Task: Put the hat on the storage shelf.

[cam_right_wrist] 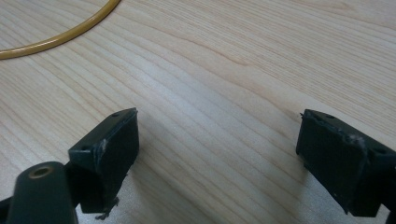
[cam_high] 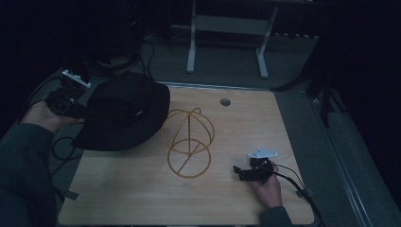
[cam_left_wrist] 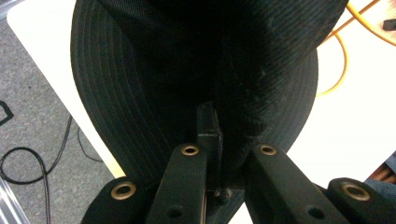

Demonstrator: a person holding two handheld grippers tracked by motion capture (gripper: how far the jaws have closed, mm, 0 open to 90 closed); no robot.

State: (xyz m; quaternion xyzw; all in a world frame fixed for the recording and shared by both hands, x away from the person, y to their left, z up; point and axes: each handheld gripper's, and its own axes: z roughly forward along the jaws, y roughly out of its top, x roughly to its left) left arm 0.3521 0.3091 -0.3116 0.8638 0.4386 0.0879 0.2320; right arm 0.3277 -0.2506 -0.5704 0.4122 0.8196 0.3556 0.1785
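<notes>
Left gripper view, nearest first: my left gripper [cam_left_wrist: 212, 154] is clamped tight on the brim of the black hat [cam_left_wrist: 187, 70], jaws pinched with only fabric between them. Hat hangs over the bench [cam_left_wrist: 355, 116] edge, floor and a cable showing below, w/ the yellow wire stand [cam_left_wrist: 343, 51] just beyond the hat's far side.

Risks as I judge them: the grip is on soft brim only, so the hat may sag, fold or slide out when I carry it to the stand. A drooping brim could catch a wire hoop and tip or push the stand, since nothing steadies it; my right gripper [cam_high: 246, 172] rests on the bench near the stand's base, jaws wide, nothing in them.

Right gripper view gives what the others don't: both pads [cam_right_wrist: 109, 149] clear of the wood, a bit of the stand's base ring at the top left. High view gives the layout: hat left of the stand [cam_high: 189, 142], touching or just overlapping it, can't tell which.
</notes>
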